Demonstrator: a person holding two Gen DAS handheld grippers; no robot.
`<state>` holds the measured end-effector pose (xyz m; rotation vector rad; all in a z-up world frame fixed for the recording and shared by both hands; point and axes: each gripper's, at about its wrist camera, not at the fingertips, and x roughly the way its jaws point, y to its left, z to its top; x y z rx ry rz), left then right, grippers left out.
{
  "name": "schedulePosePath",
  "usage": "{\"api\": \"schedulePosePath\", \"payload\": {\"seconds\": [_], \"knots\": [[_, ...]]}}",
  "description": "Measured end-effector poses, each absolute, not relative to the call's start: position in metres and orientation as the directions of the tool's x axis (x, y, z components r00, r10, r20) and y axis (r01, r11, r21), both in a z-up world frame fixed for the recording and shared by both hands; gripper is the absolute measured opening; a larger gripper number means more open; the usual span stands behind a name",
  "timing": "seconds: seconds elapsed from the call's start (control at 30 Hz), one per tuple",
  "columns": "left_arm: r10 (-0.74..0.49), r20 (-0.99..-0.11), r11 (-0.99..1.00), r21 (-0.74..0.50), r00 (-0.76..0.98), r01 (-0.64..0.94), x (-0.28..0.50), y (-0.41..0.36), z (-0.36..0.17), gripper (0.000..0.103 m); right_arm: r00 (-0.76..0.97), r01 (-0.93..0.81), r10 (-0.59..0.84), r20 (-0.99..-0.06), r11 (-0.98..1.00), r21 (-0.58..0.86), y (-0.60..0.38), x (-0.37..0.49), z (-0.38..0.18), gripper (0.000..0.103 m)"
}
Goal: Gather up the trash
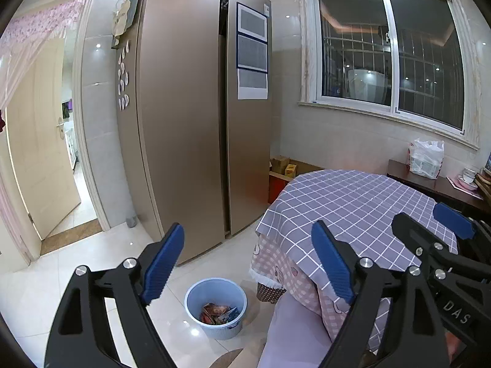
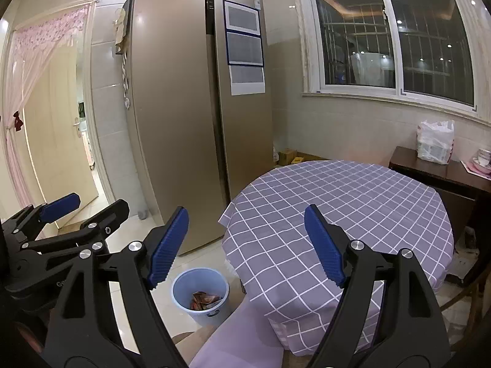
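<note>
A light blue bin [image 1: 215, 306] stands on the tiled floor beside the table, with colourful wrappers [image 1: 219, 313] lying in its bottom. The right wrist view shows the same bin [image 2: 200, 296] and wrappers [image 2: 205, 300]. My left gripper [image 1: 248, 265] hangs well above the bin, open, with nothing between its blue pads. My right gripper [image 2: 245, 245] is open too and holds nothing; it hovers over the edge of the round table [image 2: 353, 208]. The two grippers are side by side: the right one [image 1: 429, 220] shows in the left wrist view, the left one [image 2: 89, 211] in the right wrist view.
The table wears a purple checked cloth [image 1: 353, 211] with nothing on it. A tall bronze fridge [image 1: 190, 122] stands behind the bin. A dark side table [image 2: 445, 174] under the window carries a white plastic bag [image 2: 435, 145] and cups. A doorway with a pink curtain [image 1: 40, 116] opens at left.
</note>
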<state>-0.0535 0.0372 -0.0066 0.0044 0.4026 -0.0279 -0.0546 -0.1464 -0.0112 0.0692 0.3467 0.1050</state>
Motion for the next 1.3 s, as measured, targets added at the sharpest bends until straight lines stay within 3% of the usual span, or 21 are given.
{"api": "schedulePosePath", "payload": {"seconds": [0.87, 1.3], "knots": [[-0.004, -0.418, 1.0, -0.004, 0.908, 0.003, -0.0497, 0.0374, -0.0108, 0.087, 0.93, -0.084, 0.112, -0.35, 0.992, 0.095, -0.1468, -0.0535, -0.0136, 0.079], [0.019, -0.392, 1.0, 0.004, 0.92, -0.019, -0.0567, 0.0368, -0.0082, 0.087, 0.936, -0.085, 0.107, -0.334, 0.993, 0.082, -0.1417, -0.0592, -0.0103, 0.079]]}}
